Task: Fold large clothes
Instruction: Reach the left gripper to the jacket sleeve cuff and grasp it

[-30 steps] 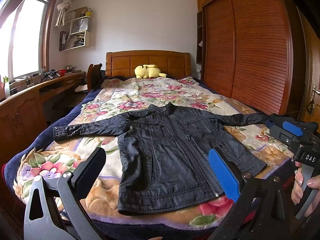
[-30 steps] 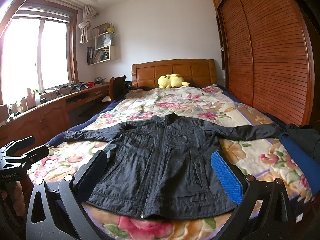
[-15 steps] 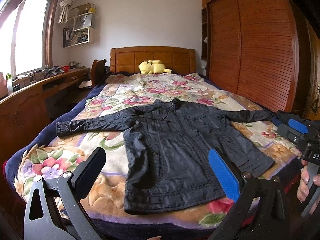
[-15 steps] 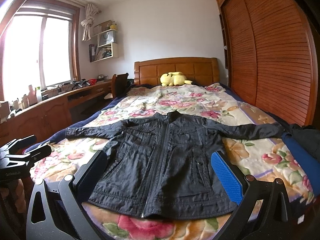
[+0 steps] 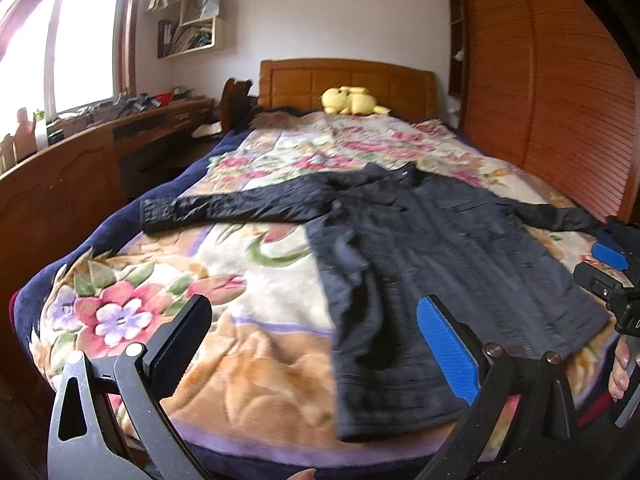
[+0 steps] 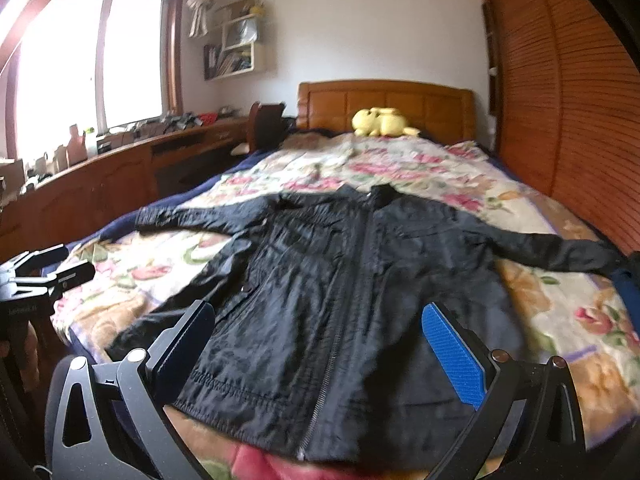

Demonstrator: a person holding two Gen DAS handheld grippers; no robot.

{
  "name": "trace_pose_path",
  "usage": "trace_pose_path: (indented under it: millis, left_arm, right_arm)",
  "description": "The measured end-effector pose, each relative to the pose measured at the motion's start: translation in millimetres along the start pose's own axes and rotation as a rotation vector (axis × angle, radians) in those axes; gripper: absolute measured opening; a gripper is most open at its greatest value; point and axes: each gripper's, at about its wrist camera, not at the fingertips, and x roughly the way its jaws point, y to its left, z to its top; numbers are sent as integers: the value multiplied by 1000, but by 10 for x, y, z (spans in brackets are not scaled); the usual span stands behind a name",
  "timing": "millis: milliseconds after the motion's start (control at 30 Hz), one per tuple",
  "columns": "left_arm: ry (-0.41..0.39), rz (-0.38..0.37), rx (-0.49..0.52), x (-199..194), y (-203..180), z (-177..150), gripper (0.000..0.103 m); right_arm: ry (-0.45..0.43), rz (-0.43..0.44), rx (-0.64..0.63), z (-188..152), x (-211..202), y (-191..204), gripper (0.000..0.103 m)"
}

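A black jacket (image 6: pixel 340 300) lay spread flat, front side up, on the flowered blanket (image 5: pixel 248 264) of the bed, its collar toward the wooden headboard (image 6: pixel 384 106) and both sleeves stretched out to the sides. In the right wrist view the right tongs (image 6: pixel 316 344) stood spread wide at the bottom of the frame, empty, with the jacket's hem and zipper showing between and beyond the two fingers; whether they touched the cloth could not be told. The left tongs (image 5: pixel 316 340) were likewise spread and held nothing; in the left wrist view the jacket filled the centre and right of the frame, its lower left corner lying beyond the gap, bare blanket beyond the left finger. The right tongs also appeared at the right edge of that view, near the end of the right-hand sleeve, gripped by a hand (image 5: pixel 622 368). A yellow plush toy (image 6: pixel 382 122) sat by the headboard. A wooden desk (image 6: pixel 120 176) ran under the window in the left of the frame.
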Motion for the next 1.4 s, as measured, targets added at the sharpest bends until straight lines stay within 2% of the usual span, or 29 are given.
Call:
trace_pose_path:
  millis: [267, 733, 833, 1000, 1200, 1300, 1400]
  left_arm:
    - [39, 32, 0, 415, 382, -53, 103]
    - [150, -25, 3, 1117, 959, 110, 103]
    - [144, 20, 31, 1226, 1077, 174, 103]
    - [146, 54, 29, 1429, 1398, 327, 103]
    - [138, 135, 40, 1738, 1780, 491, 103]
    - [144, 134, 42, 1907, 1951, 551, 103]
    - [187, 133, 1, 2155, 2172, 625, 103]
  right_arm:
    - [60, 65, -32, 119, 664, 102, 103]
    - [108, 181, -100, 427, 1668, 476, 103]
    - [125, 195, -137, 400, 1824, 533, 103]
    - [172, 214, -144, 250, 1977, 503, 103]
    - [133, 240, -67, 255, 1867, 266, 103]
    - [137, 239, -75, 247, 1884, 282, 103]
    - [129, 241, -86, 253, 1932, 338, 103]
